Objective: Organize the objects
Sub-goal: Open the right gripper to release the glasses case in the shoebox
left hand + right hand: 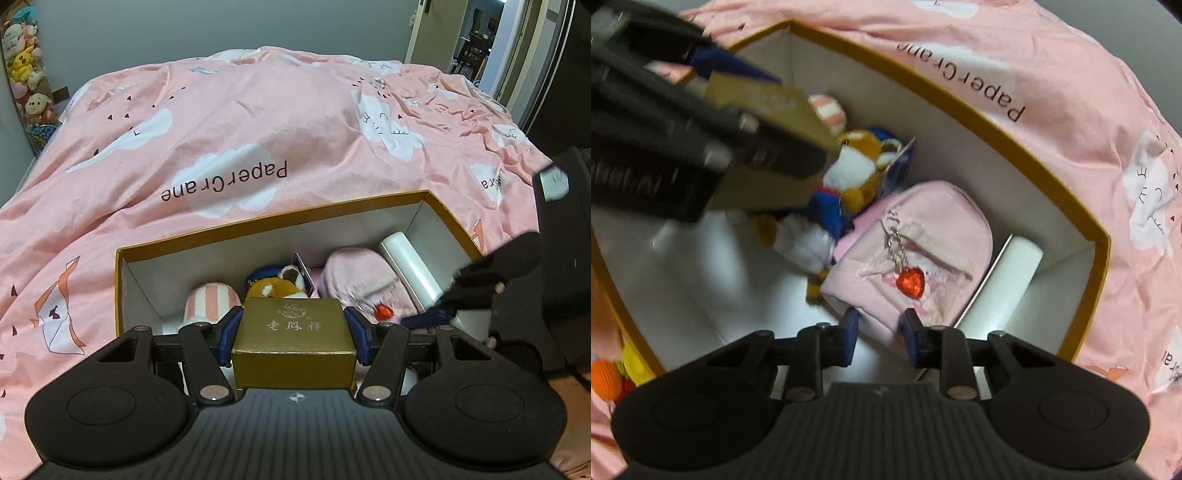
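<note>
Several things crowd the carton: plush fox, pink pouch, white roll; left jaws clamp gold box, right jaws narrow, empty.

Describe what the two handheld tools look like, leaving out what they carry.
Both match: the left tool and right tool have matte black bodies with ribbed tops, round side lobes, silver pivot pins and blue finger pads. A black glove covers the right hand.
</note>
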A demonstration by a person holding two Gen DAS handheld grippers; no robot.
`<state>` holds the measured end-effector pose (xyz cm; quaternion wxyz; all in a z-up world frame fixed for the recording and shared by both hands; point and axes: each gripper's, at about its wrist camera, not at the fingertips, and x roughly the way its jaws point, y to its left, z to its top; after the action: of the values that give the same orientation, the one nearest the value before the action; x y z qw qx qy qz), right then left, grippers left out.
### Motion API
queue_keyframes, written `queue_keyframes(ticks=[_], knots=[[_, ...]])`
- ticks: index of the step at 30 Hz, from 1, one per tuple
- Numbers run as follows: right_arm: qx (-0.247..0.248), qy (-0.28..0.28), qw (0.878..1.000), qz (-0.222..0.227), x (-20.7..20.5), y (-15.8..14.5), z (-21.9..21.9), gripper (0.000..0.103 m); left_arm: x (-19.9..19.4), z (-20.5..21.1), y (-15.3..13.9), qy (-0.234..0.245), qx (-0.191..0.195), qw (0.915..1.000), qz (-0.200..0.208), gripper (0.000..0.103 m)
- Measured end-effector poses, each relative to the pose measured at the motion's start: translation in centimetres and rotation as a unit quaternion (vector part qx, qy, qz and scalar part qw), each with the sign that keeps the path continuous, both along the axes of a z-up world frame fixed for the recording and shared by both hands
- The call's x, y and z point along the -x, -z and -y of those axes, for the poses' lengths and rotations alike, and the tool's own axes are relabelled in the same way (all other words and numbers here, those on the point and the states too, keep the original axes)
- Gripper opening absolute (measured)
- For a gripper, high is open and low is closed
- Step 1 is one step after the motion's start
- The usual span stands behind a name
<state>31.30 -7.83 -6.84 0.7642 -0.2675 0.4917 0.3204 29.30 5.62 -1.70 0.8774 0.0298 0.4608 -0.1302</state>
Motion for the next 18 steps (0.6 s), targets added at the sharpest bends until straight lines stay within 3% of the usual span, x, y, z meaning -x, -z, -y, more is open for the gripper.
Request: queue_keyframes(ticks=[5,10,13,18], knots=[[-0.015,0.013,1.000,-0.019,-1.1,-0.3,-0.3,0.029,0.1,0.5,0.2,0.005,0.010,0.9999,-0.001,0.067],[-0.012,0.018,1.000,-0.003,-1.1,-3.1,1.1,0.029,0.3,0.7,0.3,0.008,0.015,0.9998,0.004,0.067],[0.012,0.033,0.999,0.012,-1.8,-4.1,1.6,0.029,0.2,1.0,0.3,0.010,0.022,0.9997,0.006,0.067],[0.063,0.044,0.997,0.015,-2.3,-3.0,2.5,0.029,0.4,1.8,0.4,0.025,0.034,0.9990,0.010,0.067]])
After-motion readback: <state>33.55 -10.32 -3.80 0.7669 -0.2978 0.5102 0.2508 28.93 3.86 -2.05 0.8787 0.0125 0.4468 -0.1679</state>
